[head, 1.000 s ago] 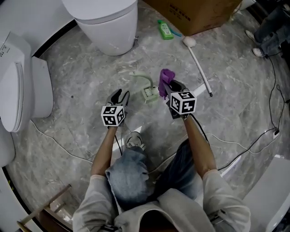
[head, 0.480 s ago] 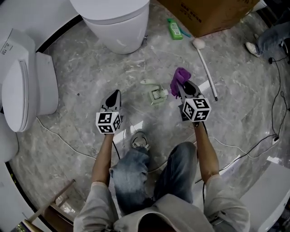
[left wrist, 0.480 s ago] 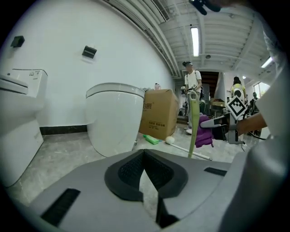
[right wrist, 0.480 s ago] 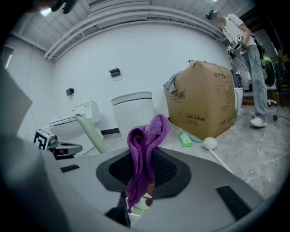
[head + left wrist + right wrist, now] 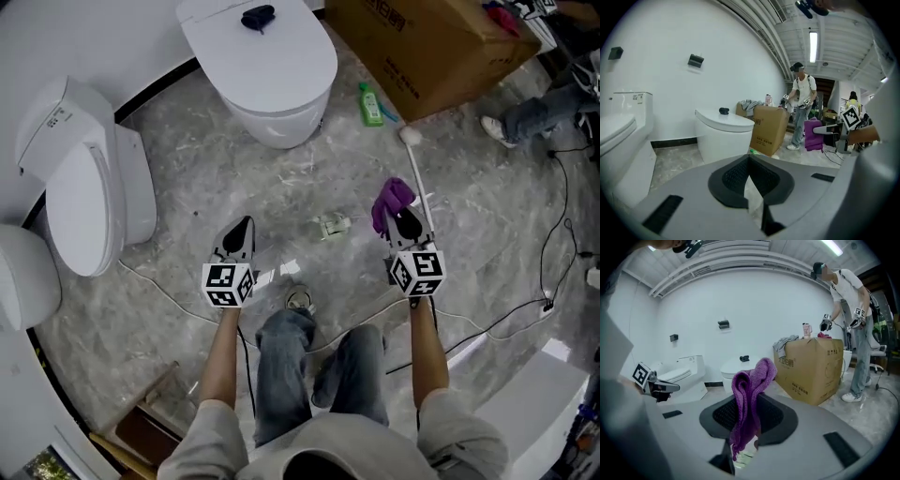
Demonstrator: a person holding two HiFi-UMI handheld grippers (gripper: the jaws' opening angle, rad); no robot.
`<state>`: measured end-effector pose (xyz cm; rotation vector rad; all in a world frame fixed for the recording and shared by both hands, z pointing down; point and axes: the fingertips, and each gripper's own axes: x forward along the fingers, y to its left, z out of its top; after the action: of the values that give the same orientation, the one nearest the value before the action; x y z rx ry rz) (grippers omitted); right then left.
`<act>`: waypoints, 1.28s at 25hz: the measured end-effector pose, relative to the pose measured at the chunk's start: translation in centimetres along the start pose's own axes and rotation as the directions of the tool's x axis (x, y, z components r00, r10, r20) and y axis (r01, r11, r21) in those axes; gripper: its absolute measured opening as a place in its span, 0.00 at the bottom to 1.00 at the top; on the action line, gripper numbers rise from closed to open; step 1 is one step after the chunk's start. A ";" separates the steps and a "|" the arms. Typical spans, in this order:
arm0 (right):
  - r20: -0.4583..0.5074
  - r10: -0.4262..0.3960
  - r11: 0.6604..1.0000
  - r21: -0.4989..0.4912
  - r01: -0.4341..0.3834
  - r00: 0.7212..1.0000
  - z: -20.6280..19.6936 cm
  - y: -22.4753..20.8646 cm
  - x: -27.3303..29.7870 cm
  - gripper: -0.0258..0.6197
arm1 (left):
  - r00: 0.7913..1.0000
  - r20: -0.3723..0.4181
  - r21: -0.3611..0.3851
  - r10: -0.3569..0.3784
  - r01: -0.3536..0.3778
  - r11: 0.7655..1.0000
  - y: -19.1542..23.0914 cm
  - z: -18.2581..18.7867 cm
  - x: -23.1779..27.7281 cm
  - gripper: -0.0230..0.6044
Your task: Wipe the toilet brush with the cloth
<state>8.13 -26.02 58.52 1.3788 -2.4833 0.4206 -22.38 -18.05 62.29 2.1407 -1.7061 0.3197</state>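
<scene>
With the cloth (image 5: 391,202) pinched in the right gripper (image 5: 403,223), the brush (image 5: 416,169) is best steadied by the left gripper (image 5: 239,234), now closed on nothing.

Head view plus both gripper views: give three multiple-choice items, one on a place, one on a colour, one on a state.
1. The green bottle lies: A on the floor beside the box; B on a toilet lid; C inside the box.
2. The cloth is: A white; B purple; C green.
3. The left hand-held gripper is: A shut, empty; B shut on the cloth; C wide open.
Key: A, the head view shows it on the floor by the box; B, plainly purple; A, its jaws meet with nothing between.
</scene>
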 end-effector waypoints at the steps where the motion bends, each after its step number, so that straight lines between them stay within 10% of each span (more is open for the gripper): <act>1: -0.004 -0.006 1.000 0.009 0.006 1.000 1.2 0.3 -0.7 0.21 | 1.000 -0.004 0.002 0.001 -0.001 1.000 -0.2 1.4 -0.9 0.07; 20: 0.046 -0.062 0.998 0.004 0.062 0.997 26.7 3.7 -18.9 0.21 | 0.998 0.036 0.017 -0.051 0.050 0.999 -9.9 26.4 -15.8 0.06; 32: 0.195 -0.110 0.994 -0.006 0.113 0.975 33.7 3.1 -31.5 0.21 | 0.986 0.154 0.089 -0.057 0.043 0.995 -17.4 35.8 -23.9 0.06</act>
<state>18.45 -12.74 15.45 1.6134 -2.5360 0.2502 -13.24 -9.08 17.62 2.3216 -1.7482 0.2186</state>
